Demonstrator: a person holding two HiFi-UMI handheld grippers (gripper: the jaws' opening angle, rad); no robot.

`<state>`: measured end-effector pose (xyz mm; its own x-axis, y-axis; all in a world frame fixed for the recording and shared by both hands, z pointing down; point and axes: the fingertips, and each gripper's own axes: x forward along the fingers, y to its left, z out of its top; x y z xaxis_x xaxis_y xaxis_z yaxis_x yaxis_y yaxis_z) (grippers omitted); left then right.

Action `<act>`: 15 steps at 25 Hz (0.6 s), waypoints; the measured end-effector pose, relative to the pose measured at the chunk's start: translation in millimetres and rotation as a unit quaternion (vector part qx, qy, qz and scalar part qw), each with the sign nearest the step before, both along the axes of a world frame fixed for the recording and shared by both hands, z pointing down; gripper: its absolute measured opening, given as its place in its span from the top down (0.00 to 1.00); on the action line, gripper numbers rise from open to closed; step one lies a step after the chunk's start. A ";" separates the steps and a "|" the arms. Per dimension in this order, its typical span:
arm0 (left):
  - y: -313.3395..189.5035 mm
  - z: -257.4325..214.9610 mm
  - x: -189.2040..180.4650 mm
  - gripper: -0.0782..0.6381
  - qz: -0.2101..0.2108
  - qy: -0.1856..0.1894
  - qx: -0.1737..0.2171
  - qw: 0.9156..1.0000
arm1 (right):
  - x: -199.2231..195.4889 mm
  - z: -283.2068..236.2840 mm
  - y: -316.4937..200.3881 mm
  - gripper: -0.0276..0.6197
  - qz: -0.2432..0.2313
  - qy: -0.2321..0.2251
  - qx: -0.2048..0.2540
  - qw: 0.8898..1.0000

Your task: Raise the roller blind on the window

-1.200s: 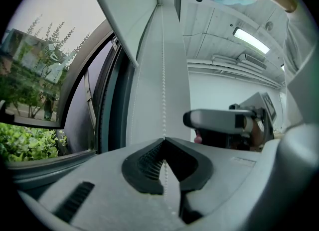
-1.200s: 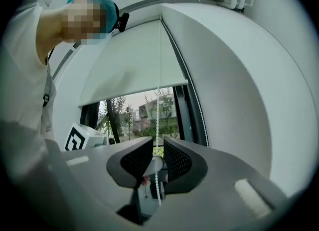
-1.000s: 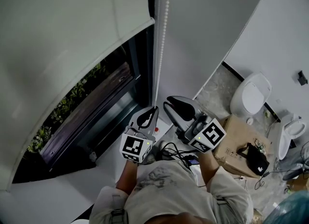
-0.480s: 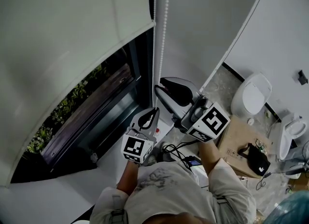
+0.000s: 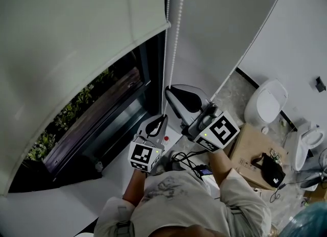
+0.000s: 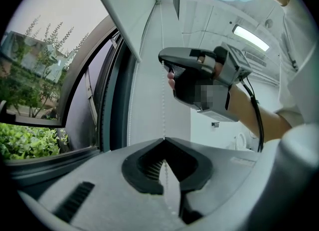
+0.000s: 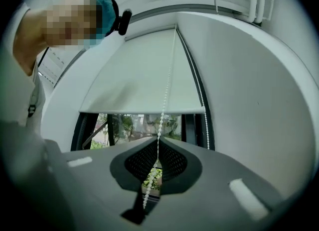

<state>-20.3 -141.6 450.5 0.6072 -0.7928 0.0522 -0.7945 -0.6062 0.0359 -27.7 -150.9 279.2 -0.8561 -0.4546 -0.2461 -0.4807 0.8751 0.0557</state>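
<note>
My left gripper [image 5: 162,117], near: clamped on the bead chain [image 5: 177,31]. My right gripper [image 5: 169,92], farther: clamped on it too.

The white bead chain [image 5: 175,37] hangs in a narrow strip between the dark window frame [image 5: 153,72] and the plain white wall [image 5: 225,21]. The right tool [image 5: 168,91], clamped on the chain, sits just above the left tool [image 5: 164,115], likewise clamped, and bars its way up. Above the right tool the strands run clear. To the left the white fabric roller blind [image 5: 76,26] overhangs, and below lies the white sill [image 5: 115,172].
</note>
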 end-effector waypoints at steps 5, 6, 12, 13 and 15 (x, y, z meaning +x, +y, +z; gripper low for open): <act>2.2 29.3 0.4 0.88 0.005 -0.010 -0.032 0.999 | -4.3 29.4 -1.1 0.94 0.019 0.031 -0.005 0.999; 2.2 34.9 0.4 0.88 0.005 -0.012 -0.038 0.999 | -4.0 35.2 -2.1 0.94 0.021 0.033 -0.010 0.999; 1.0 57.3 -0.4 0.88 0.005 -0.018 -0.062 0.998 | -0.5 58.0 -3.9 0.94 0.028 0.034 -0.030 0.999; 0.9 60.3 0.0 0.88 0.005 -0.018 -0.065 0.998 | -0.3 60.7 -3.8 0.94 0.028 0.033 -0.032 0.999; 1.8 66.9 1.0 0.88 0.006 -0.019 -0.071 0.997 | 0.4 67.0 -3.6 0.94 0.030 0.034 -0.037 0.998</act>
<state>-19.3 -139.8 517.4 0.6120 -0.7683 0.1875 -0.7897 -0.6066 0.0921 -27.3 -154.4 346.2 -0.8398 -0.5212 -0.1521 -0.5304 0.8473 0.0252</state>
